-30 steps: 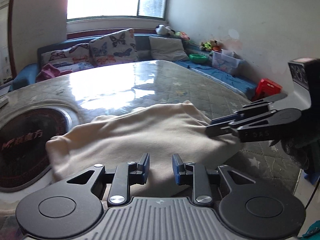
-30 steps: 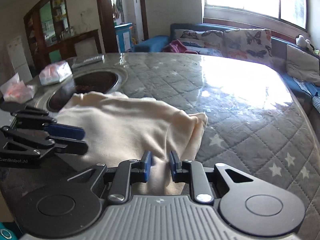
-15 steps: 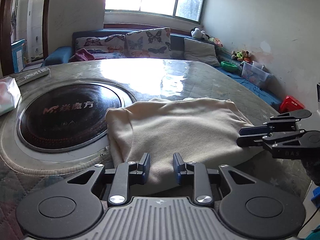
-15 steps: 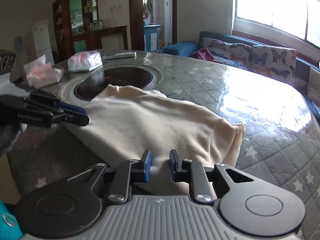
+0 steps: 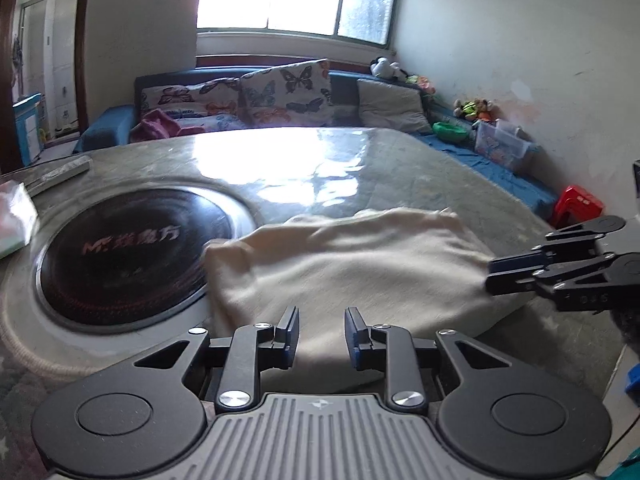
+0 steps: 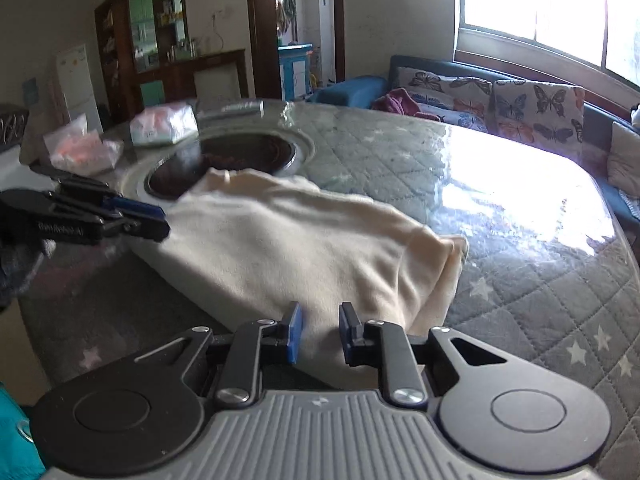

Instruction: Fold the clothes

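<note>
A cream garment lies folded on the quilted table cover, its far edge beside the dark round hob. In the right wrist view it spreads from the hob toward the near table edge. My left gripper hovers over the garment's near edge, jaws a little apart with nothing between them. My right gripper hovers over the near right part of the garment, jaws likewise apart and empty. Each gripper shows in the other view, the right one at the garment's right end, the left one at its left end.
A dark round hob is set into the table at the left. Plastic bags and a remote lie beyond it. A sofa with butterfly cushions stands behind the table. A red stool stands at the right.
Both grippers have swung and drawn back a little from the garment. The garment lies much as before. The jaws stay slightly apart.
</note>
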Tool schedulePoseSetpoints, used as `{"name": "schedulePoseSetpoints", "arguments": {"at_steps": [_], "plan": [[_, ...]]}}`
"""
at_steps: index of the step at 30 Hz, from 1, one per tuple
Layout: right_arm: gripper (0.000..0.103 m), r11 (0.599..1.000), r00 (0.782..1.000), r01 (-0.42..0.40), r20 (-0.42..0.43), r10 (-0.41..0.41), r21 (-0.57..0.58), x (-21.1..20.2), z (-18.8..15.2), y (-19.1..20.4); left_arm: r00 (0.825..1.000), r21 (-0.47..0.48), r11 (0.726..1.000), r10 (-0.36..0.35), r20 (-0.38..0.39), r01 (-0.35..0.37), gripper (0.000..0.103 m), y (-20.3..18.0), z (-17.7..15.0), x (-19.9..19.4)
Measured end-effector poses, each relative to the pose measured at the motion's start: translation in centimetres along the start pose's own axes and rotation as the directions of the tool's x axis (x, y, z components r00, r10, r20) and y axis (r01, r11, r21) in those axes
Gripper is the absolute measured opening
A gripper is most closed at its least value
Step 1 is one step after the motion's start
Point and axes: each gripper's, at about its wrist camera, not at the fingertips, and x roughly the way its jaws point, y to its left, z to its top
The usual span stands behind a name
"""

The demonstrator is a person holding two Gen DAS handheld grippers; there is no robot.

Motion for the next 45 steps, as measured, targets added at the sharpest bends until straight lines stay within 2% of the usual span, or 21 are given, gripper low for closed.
{"name": "schedulePoseSetpoints", "arguments": {"at_steps": [4,8,11,15,24,29,33,39,45], "plan": [[0.019,1.0,1.0,0.0,0.001,0.0,0.004,0.8,0.4,-0.4,0.998,0.013,0.998,-0.066,-0.004,0.066,0.027,-2.0,1.5,2.1],[0.019,1.0,1.0,0.0,0.003,0.0,0.008,1.6,0.7,-0.8,0.997,0.005,0.997,-0.072,-0.022,0.072,0.027,-2.8,2.5,5.1],[0.019,1.0,1.0,-0.002,0.003,0.002,0.012,2.1,0.9,-1.1,0.998,-0.002,0.998,-0.058,-0.041,0.058,0.027,-2.5,2.7,6.8],[0.019,1.0,1.0,0.001,-0.002,0.0,0.015,2.0,1.1,-1.5,0.999,-0.017,0.999,-0.042,-0.027,0.042,0.028,-1.4,2.9,6.9],[0.019,1.0,1.0,0.017,0.017,-0.017,0.017,3.7,3.5,-3.3,0.998,-0.07,0.996,0.056,-0.031,-0.058,0.027,2.5,4.5,7.9],[0.019,0.999,0.999,0.034,0.022,-0.035,0.04,5.6,4.9,-4.8,0.996,-0.083,0.994,0.071,-0.047,-0.075,0.027,3.6,5.0,9.1],[0.017,0.996,0.999,0.042,-0.014,-0.041,0.074,7.0,4.9,-5.9,0.996,-0.084,0.993,0.078,-0.038,-0.081,0.027,3.9,5.2,8.8],[0.017,0.999,0.999,0.032,0.012,-0.033,0.038,7.1,6.5,-5.0,0.993,-0.09,0.989,0.111,-0.04,-0.114,0.027,4.3,5.5,8.7],[0.017,0.999,0.999,0.044,-0.026,-0.043,0.031,9.1,6.9,-4.8,0.99,-0.103,0.985,0.13,-0.058,-0.135,0.029,4.7,5.4,9.0]]}}
